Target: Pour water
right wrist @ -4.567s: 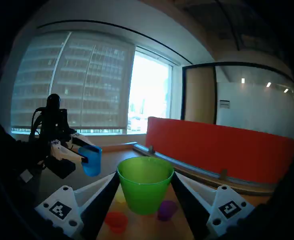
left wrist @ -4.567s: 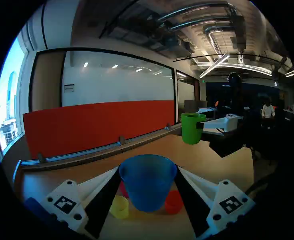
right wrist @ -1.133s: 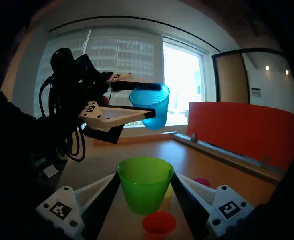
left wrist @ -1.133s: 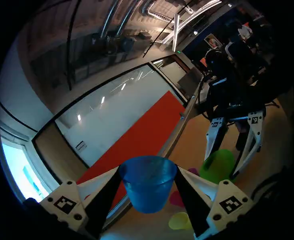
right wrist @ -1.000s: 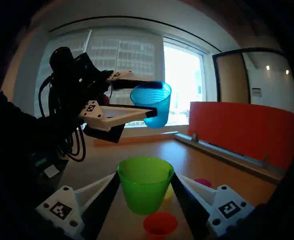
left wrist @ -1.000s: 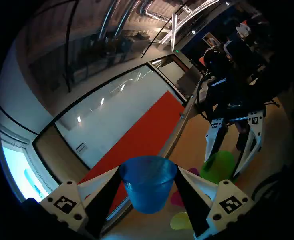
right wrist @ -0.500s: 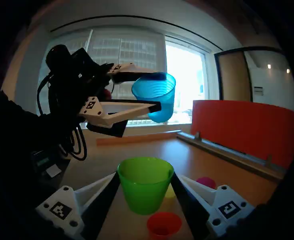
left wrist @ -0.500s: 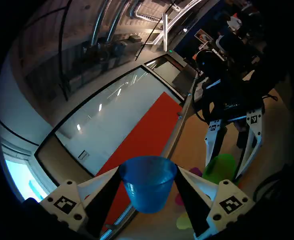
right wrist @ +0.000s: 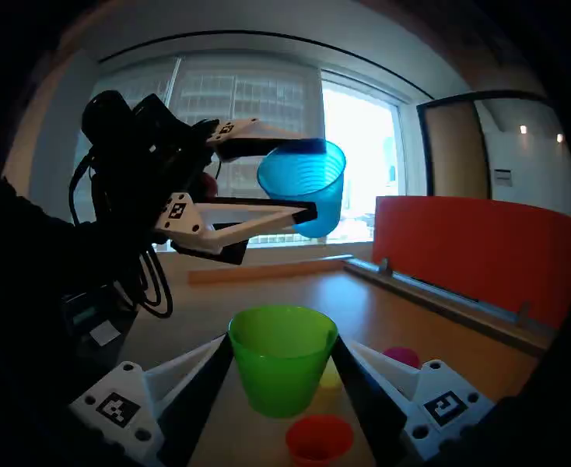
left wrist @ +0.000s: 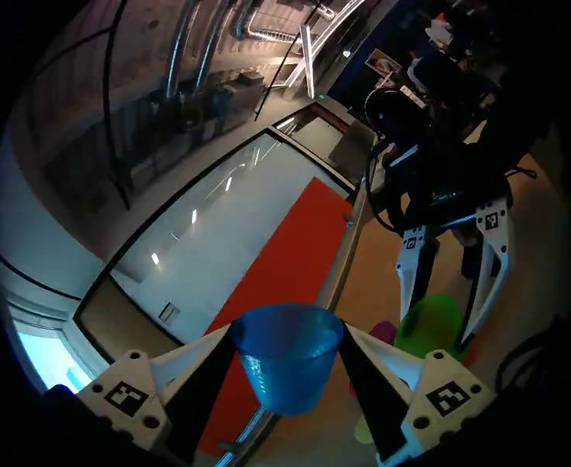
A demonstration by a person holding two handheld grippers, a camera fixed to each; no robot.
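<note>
While the left gripper [right wrist: 317,177] clamps the blue cup [right wrist: 303,187] between both fingers, the right gripper [right wrist: 282,346] does the same with the green cup [right wrist: 282,381]. So both are closed on a load and neither is wide.

Key relation, from the right gripper view: the blue cup sits above the green cup's mouth and slightly to its right, with clear air between them. From the left gripper view, the green cup lies lower right of the blue one and farther off.

Axes: the green cup is upright with its mouth open to the top. The blue cup is off vertical, and its rim looks tipped toward the right gripper's camera. I can't pin the angle.

Pose: the left gripper is raised and reaches in from the left side of the right gripper view, with 1 finger showing higher than the other. The room looks steeply rolled in the left gripper view, which fits a wrist roll. The right gripper is low over the table [right wrist: 433,315] and level.

I can't tell if the blue cup holds water, and no stream is visible.

My read is that the pour is at tip-in, not finished. The left hand is the mover. It needs the blue rim centred over the green mouth before rolling further, otherwise the water lands on the table by the 3 small cups, red [right wrist: 319,440], yellow [right wrist: 331,380] and magenta [right wrist: 400,356].
</note>
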